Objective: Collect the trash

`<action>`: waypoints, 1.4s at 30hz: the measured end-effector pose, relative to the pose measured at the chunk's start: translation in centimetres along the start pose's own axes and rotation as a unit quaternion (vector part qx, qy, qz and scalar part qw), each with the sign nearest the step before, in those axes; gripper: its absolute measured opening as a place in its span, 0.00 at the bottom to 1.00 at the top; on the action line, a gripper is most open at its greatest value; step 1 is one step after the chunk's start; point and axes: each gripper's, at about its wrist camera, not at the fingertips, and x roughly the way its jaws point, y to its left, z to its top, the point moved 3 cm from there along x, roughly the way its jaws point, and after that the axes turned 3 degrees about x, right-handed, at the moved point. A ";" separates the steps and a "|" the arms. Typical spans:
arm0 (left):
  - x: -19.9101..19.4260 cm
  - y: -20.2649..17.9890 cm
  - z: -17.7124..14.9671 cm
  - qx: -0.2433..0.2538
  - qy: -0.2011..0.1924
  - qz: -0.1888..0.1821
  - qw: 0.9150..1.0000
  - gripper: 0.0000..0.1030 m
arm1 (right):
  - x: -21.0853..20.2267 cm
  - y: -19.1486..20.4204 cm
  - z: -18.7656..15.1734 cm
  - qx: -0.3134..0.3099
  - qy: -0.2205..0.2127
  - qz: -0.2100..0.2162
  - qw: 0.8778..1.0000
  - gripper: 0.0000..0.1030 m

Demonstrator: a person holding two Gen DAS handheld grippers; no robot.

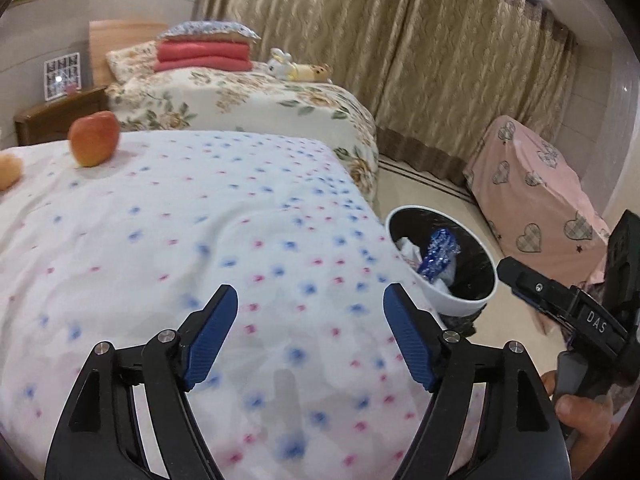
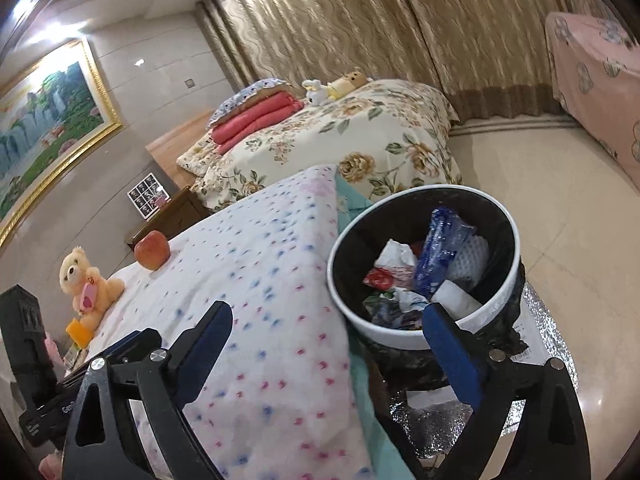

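Far to the left of the left gripper (image 1: 310, 306), on the bed (image 1: 160, 248) with the dotted white cover: a red-orange apple (image 1: 94, 139), standing upright, well apart from the blue pads. At the very left edge, just a sliver of a pale teddy bear (image 1: 8, 170). Left gripper itself: spread wide, nothing between the fingers, only bedcover beneath. To its right, just beside the bed's corner and down on the floor: a white-rimmed trash bin (image 1: 452, 298) with a black liner, holding a crumpled blue wrapper (image 1: 438, 254) and white scraps. Further right still, the other tool's black body and part of a hand (image 1: 580, 412) gripping its handle.

From the right wrist view, left of the right gripper (image 2: 326, 314): teddy bear sitting upright on the bed, apple just beyond it, apart. Right gripper: gaping, empty, left finger over the bedcover, right finger in front of the bin's near rim; whether touching, cannot tell. Ahead and right of it, the bin's contents: blue wrapper leaning upright, white paper, a red scrap (image 2: 378, 278), a white mesh piece. Beneath the bin, a silvery foil sheet (image 2: 536, 320) on the tiled floor.
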 end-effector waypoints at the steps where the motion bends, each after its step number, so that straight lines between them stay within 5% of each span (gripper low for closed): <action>1: -0.4 0.2 -0.3 0.001 -0.005 0.006 1.000 0.75 | -0.2 0.5 -0.2 -0.009 -0.009 0.000 1.000 0.94; 8: -3.5 1.6 -0.5 -0.001 -0.048 0.042 0.998 0.77 | -1.9 3.8 -0.4 -0.079 -0.057 -0.002 0.995 0.94; 12: -4.9 2.4 0.0 -0.007 -0.080 0.066 0.995 0.96 | -3.2 5.6 0.2 -0.104 -0.097 0.002 0.990 1.00; 15: -5.4 2.9 -0.4 -0.009 -0.100 0.087 0.991 0.99 | -3.4 6.4 0.1 -0.124 -0.120 -0.002 0.985 1.00; 26: -5.2 3.0 -1.8 0.027 -0.131 0.155 0.979 1.00 | -1.3 7.4 -2.3 -0.161 -0.120 -0.006 0.980 1.00; 42: -5.8 3.2 -2.0 0.025 -0.143 0.174 0.974 1.00 | -1.2 7.1 -3.0 -0.158 -0.114 -0.007 0.981 1.00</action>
